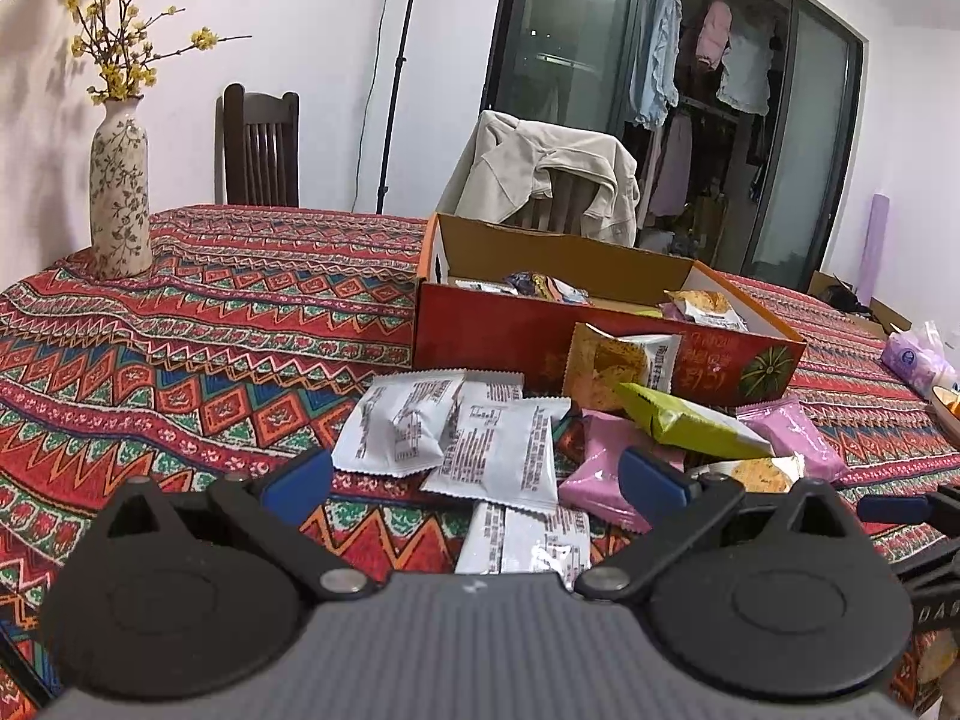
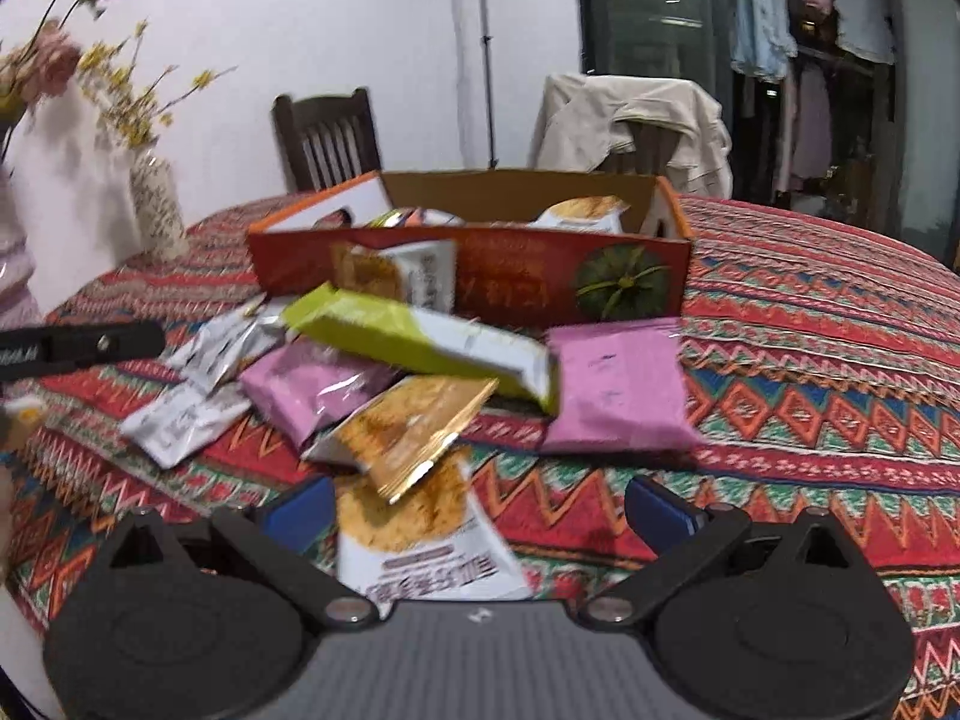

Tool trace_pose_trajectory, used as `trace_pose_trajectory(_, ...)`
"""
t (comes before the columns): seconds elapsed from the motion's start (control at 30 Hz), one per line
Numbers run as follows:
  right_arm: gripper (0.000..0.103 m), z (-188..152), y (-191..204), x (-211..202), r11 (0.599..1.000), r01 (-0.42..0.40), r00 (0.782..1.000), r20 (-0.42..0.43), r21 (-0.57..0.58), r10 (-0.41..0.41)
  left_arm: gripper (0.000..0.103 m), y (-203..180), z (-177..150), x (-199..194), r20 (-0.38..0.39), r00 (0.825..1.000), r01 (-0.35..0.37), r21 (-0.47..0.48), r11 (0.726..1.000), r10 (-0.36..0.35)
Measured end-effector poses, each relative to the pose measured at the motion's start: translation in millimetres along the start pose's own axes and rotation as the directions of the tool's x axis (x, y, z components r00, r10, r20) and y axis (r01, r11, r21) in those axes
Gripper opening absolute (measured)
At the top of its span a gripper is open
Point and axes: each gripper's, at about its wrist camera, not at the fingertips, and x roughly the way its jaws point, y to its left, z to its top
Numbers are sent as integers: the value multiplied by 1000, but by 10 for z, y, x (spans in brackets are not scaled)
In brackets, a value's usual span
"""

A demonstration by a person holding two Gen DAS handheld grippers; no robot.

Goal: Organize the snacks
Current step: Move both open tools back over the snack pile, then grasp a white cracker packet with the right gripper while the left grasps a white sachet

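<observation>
A heap of snack packets lies on the patterned tablecloth in front of an open red cardboard box (image 1: pixel 480 324) (image 2: pixel 516 282) that holds several packets. My left gripper (image 1: pixel 474 483) is open above the white packets (image 1: pixel 498 456), with a pink packet (image 1: pixel 600 480) by its right finger. A green packet (image 1: pixel 684 420) (image 2: pixel 420 342) lies across the heap. An orange cracker packet (image 1: pixel 618 372) leans on the box front. My right gripper (image 2: pixel 480 510) is open, and a cracker packet (image 2: pixel 420 540) lies loose between its fingers. A second pink packet (image 2: pixel 618 390) lies to the right.
A flowered vase (image 1: pixel 120 192) (image 2: pixel 156 210) stands at the table's far left. Behind the table are a dark wooden chair (image 1: pixel 261 144) and a chair draped with a beige jacket (image 1: pixel 552 174). A tissue pack (image 1: pixel 918 360) sits at the right. Bare tablecloth spreads left of the heap.
</observation>
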Motion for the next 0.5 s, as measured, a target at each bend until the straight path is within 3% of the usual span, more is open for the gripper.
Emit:
trace_pose_trajectory(0.1,98,-30,93,48,999,-2,1000,-19,-33,1,103,9,-24,5,-8,1000,4,-6,1000,-4)
trace_pose_trajectory(0.17,81,-56,142,86,999,-4,999,-34,-50,2,103,8,-40,8,-15,1000,2,-4,1000,-2)
trace_pose_trajectory(0.2,78,-70,163,90,998,0,1000,-29,-62,-2,103,10,-49,10,-19,1000,0,-4,1000,0)
trace_pose_trajectory(0.27,55,-81,197,59,996,-20,1000,-19,-82,18,103,11,-61,16,-27,1000,-4,-5,1000,4)
trace_pose_trajectory(0.5,44,-98,215,-31,992,-39,999,-1,-117,39,103,-9,-66,9,-44,999,-15,-13,1000,14)
